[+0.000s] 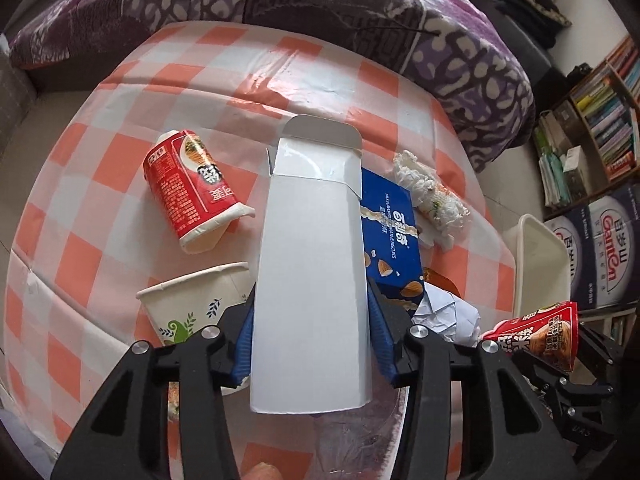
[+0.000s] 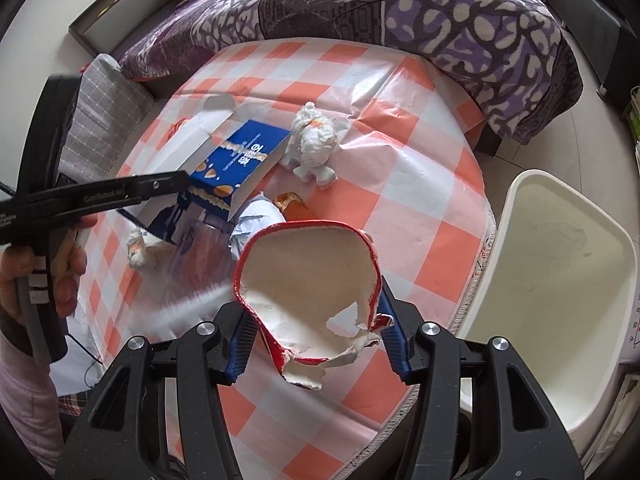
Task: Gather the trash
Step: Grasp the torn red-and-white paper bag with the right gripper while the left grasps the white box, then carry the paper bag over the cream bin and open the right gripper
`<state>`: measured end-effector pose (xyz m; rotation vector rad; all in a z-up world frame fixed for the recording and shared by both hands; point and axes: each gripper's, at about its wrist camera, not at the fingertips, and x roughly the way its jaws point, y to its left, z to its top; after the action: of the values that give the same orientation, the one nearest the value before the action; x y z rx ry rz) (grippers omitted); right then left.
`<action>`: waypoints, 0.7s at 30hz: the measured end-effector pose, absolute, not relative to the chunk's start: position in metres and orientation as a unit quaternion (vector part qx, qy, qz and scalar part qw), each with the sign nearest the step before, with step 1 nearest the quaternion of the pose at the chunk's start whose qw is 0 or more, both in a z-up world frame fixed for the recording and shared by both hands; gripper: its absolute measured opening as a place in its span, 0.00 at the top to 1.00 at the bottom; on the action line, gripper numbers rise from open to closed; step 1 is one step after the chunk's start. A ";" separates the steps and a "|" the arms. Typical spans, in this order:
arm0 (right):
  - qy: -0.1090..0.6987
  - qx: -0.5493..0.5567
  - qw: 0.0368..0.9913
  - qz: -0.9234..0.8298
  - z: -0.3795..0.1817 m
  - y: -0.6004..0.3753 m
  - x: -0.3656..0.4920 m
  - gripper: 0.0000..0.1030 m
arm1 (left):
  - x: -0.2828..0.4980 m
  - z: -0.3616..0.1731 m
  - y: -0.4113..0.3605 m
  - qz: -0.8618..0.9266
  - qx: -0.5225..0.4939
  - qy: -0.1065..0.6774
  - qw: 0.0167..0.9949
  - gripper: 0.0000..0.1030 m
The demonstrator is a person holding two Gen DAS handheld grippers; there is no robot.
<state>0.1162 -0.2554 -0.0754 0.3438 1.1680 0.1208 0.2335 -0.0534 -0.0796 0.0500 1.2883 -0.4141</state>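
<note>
Checked table (image 1: 120,168), strewn with trash; bin (image 2: 560,280) beside it. Left gripper (image 1: 310,344) clamps box (image 1: 312,280); right gripper (image 2: 316,336) pinches torn cup (image 2: 308,272). Risk: crushed cup slipping short of bin.

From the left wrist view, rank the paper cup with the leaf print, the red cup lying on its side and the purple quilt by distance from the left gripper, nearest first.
1. Paper cup with the leaf print: just left of the left gripper, beside its left finger.
2. Red cup lying on its side: farther up the table, to the left.
3. Purple quilt: beyond the table's far edge.
</note>
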 end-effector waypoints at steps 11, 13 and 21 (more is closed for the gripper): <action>0.515 0.178 0.838 0.043 -0.060 -0.267 0.110 0.51 | 0.223 -0.026 -0.029 -0.156 -0.007 0.515 0.843 0.55; 0.507 0.180 0.842 0.036 -0.057 -0.270 0.109 0.51 | 0.219 -0.017 -0.032 -0.148 -0.005 0.496 0.856 0.55; 0.472 0.185 0.862 -0.008 -0.042 -0.291 0.098 0.51 | 0.191 0.013 -0.049 -0.105 0.024 0.413 0.905 0.54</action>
<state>0.0982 -0.2907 -0.0419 0.3873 0.9893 -0.0169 0.1910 -0.0489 0.0127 0.0505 0.8525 -0.2166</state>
